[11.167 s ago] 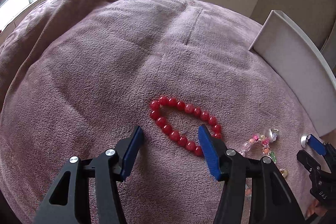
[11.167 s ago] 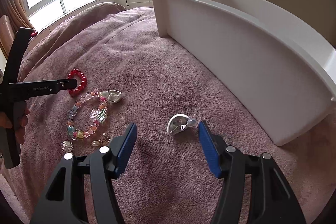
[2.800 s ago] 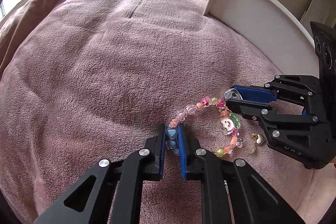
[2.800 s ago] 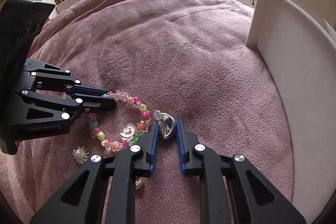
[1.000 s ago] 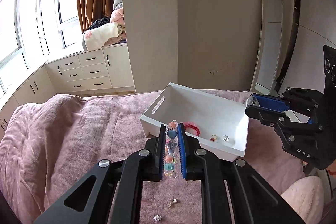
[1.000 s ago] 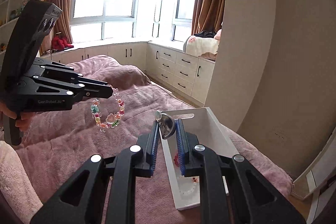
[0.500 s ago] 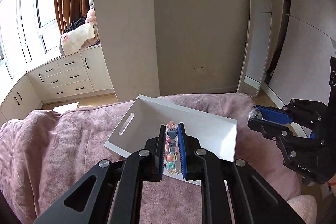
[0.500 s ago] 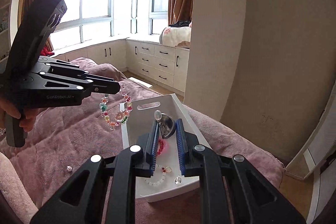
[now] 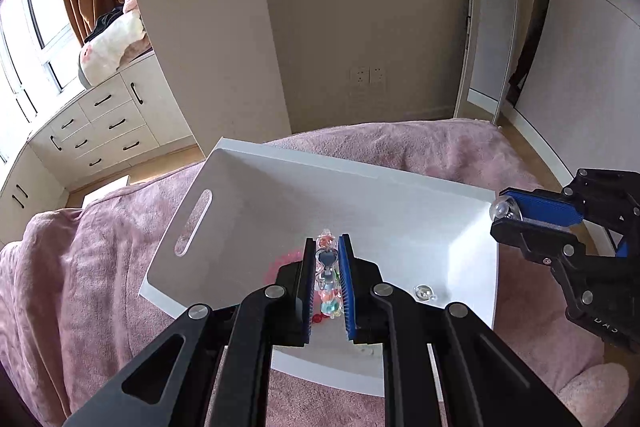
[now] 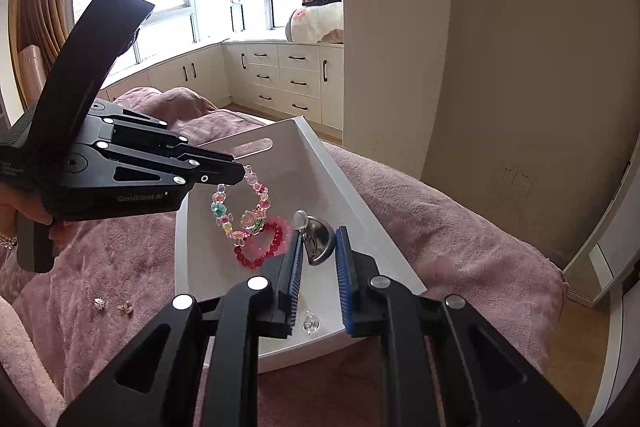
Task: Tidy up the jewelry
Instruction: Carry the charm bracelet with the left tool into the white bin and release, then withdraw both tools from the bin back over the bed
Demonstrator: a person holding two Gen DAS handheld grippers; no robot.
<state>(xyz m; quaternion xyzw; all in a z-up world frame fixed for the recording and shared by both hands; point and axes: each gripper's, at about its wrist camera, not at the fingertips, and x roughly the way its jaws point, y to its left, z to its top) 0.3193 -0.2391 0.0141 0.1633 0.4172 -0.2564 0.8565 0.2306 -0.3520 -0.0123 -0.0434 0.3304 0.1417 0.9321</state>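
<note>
My left gripper point(image 9: 327, 253) is shut on a colourful bead bracelet point(image 10: 240, 211), which hangs from it over the white tray point(image 9: 256, 195); the gripper also shows in the right wrist view point(image 10: 240, 171). My right gripper point(image 10: 318, 237) is shut on a silver ring with a pearl point(image 10: 316, 235) and holds it above the tray point(image 10: 360, 227); it also shows in the left wrist view point(image 9: 504, 215). A red bead bracelet point(image 10: 262, 245) and a clear drop earring point(image 10: 310, 323) lie inside the tray.
The tray sits on a pink blanket point(image 9: 92, 267) on the bed. Two small earrings point(image 10: 112, 305) lie on the blanket left of the tray. White drawers point(image 10: 288, 79) and a beige wall stand behind. Another small earring point(image 9: 424, 291) lies in the tray.
Both grippers lifted their pieces off the blanket and moved over the tray. In the last half second both came lower and closer to the tray.
</note>
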